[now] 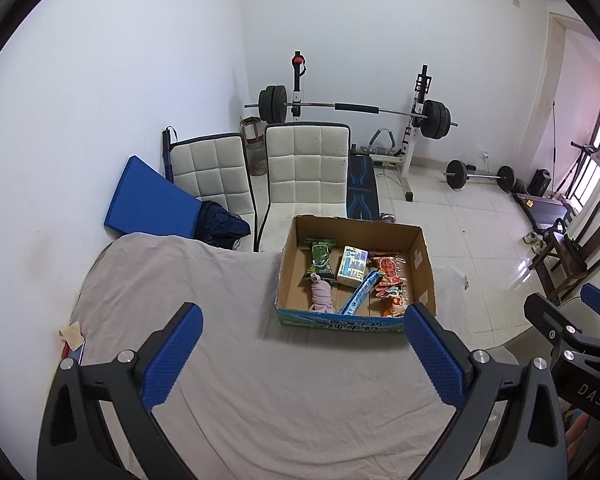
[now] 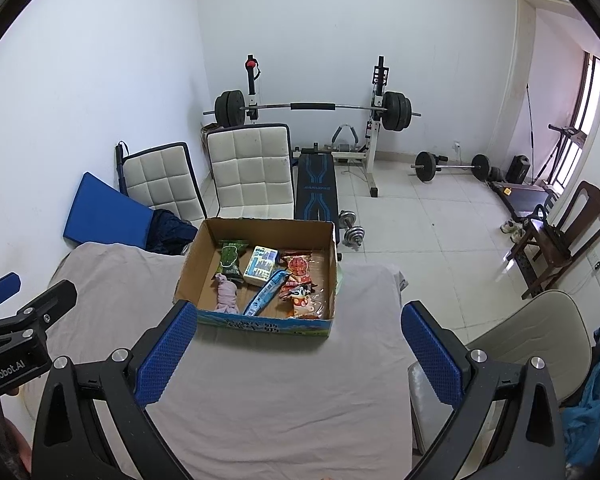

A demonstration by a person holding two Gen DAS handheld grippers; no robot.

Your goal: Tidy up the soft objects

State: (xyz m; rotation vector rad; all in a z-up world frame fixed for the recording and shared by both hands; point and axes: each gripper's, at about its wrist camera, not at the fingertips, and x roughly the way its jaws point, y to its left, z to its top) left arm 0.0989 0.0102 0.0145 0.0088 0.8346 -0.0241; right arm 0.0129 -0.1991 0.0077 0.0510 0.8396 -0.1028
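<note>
Table (image 1: 240, 360): lying under a grey cloth and carrying the cardboard box (image 1: 422, 264) at its far edge; every place below is being given relative to this box.
Cardboard box: sitting open-topped, its printed blue front wall facing both cameras.
White chairs (image 1: 306, 168): standing just behind the box, side by side, backs toward the wall.
Barbell rack (image 1: 356, 108): standing well behind the box, against the far wall.
Left gripper (image 1: 304, 354): hovering over the cloth in front of the box, its blue-padded jaws spread wide and gripping nothing.
Right gripper (image 2: 296, 350): hovering in front of the box, beside the left gripper, jaws likewise gaping wide and empty.
Green snack bag (image 1: 320, 260): lying inside the box, at the back left.
Red snack packets (image 1: 390, 280): lying inside the box, along its right side.
Tissue pack (image 1: 353, 266): lying inside the box, at the back centre.
Pink cloth (image 1: 322, 298): lying bunched inside the box, at the front left.
Blue stick packet (image 1: 362, 292): lying slantwise inside the box, between the pink cloth and the red snack packets.
</note>
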